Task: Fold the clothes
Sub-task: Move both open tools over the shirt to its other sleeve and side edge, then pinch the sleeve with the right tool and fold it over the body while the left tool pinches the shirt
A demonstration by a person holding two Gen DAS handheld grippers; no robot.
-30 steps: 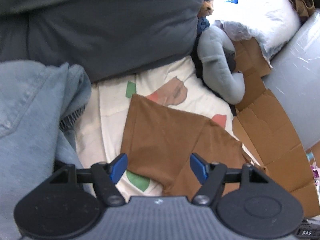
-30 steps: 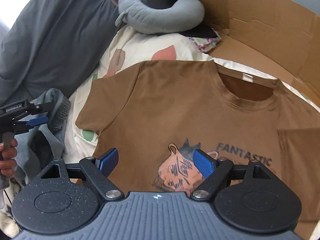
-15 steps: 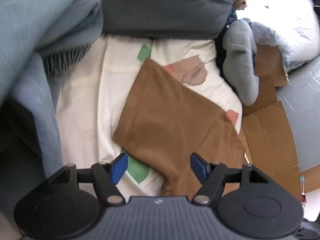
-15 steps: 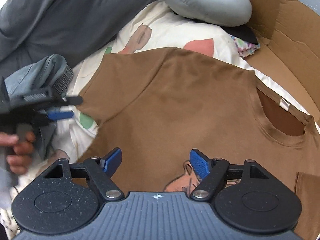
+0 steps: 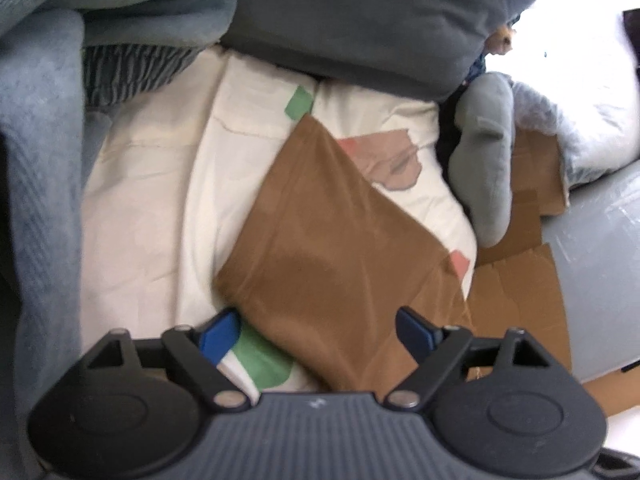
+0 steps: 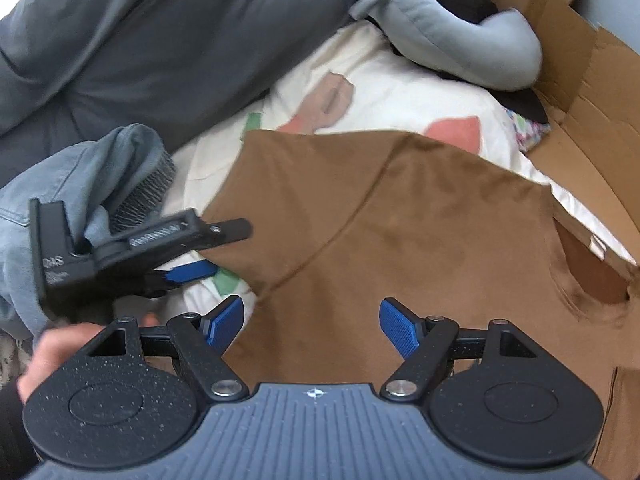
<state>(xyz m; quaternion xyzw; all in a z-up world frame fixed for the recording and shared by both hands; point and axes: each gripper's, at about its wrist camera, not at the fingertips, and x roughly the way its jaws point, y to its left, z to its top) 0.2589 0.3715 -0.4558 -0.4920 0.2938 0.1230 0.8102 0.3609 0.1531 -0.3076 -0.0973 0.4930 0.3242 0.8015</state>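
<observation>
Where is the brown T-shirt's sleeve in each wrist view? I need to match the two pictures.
Left wrist: the sleeve runs from upper centre down to between the left gripper fingers.
Right wrist: the sleeve lies left of centre, beside the left gripper.
Shared landmark: grey neck pillow.

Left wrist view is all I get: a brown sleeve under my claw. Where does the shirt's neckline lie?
Observer: The right wrist view shows the brown T-shirt spread out, its neckline at the right edge, toward the cardboard.
Operator: Is my left claw on the sleeve yet?
Observer: Seen from the side, the left claw has the corner of the sleeve between its fingers. Its jaws have just been opening and the pads are not pressing.
Operator: And the right claw?
Observer: The right claw hangs open over the shirt's body. Its jaws have just closed slightly and grip nothing.
</observation>
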